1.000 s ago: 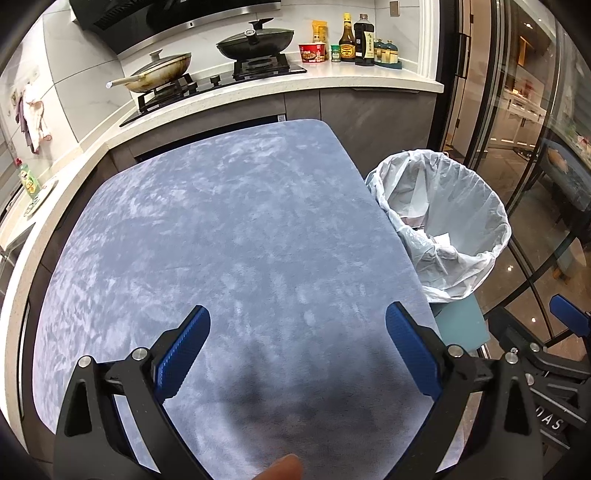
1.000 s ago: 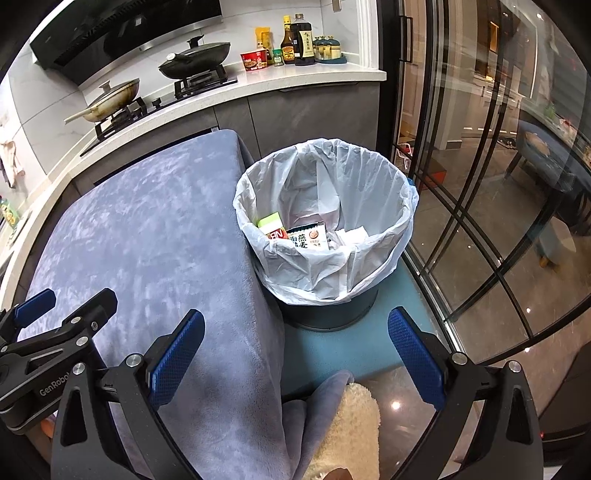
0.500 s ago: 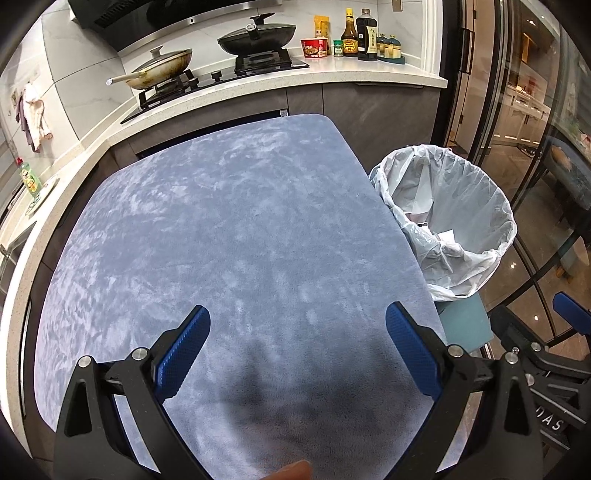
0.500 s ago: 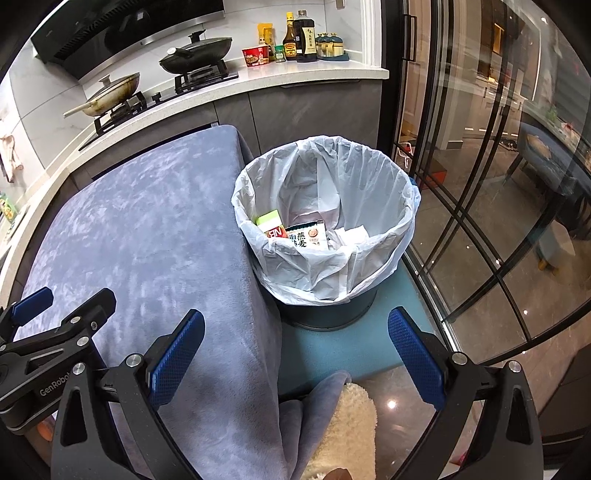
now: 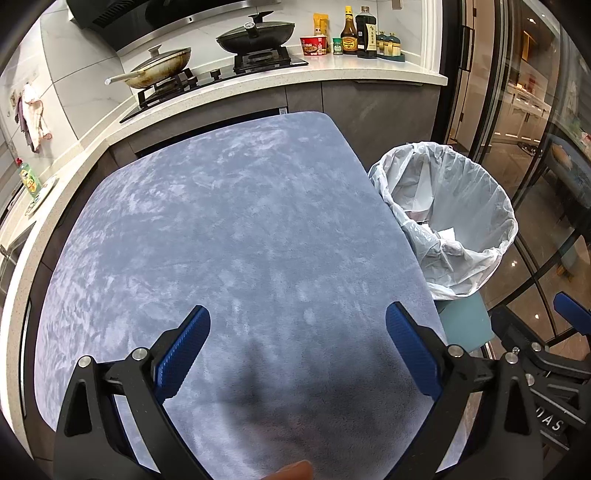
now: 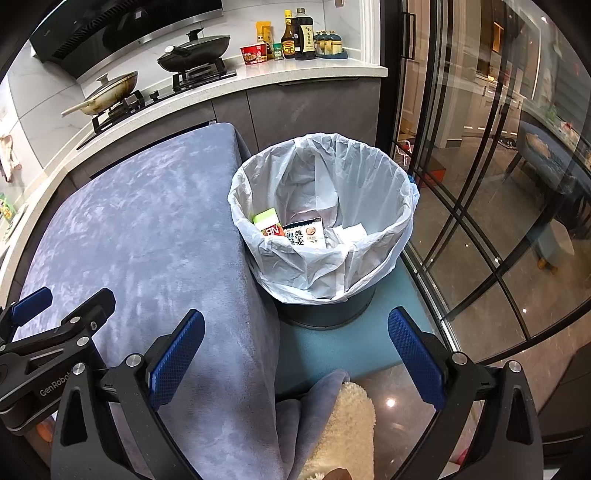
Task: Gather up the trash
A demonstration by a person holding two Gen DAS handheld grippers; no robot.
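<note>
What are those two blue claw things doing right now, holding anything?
Left gripper: open, holding nothing, over the grey cloth.
Right gripper: open, holding nothing, pointed toward the trash bin.

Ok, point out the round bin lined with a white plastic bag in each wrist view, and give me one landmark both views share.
Left wrist view: the round bin lined with a white plastic bag sits at the right, beyond the grey-blue velvety table's edge.
Right wrist view: the bin is near centre, cartons visible inside, on a teal mat.
Shared landmark: the black lidded wok on the stove.
</note>
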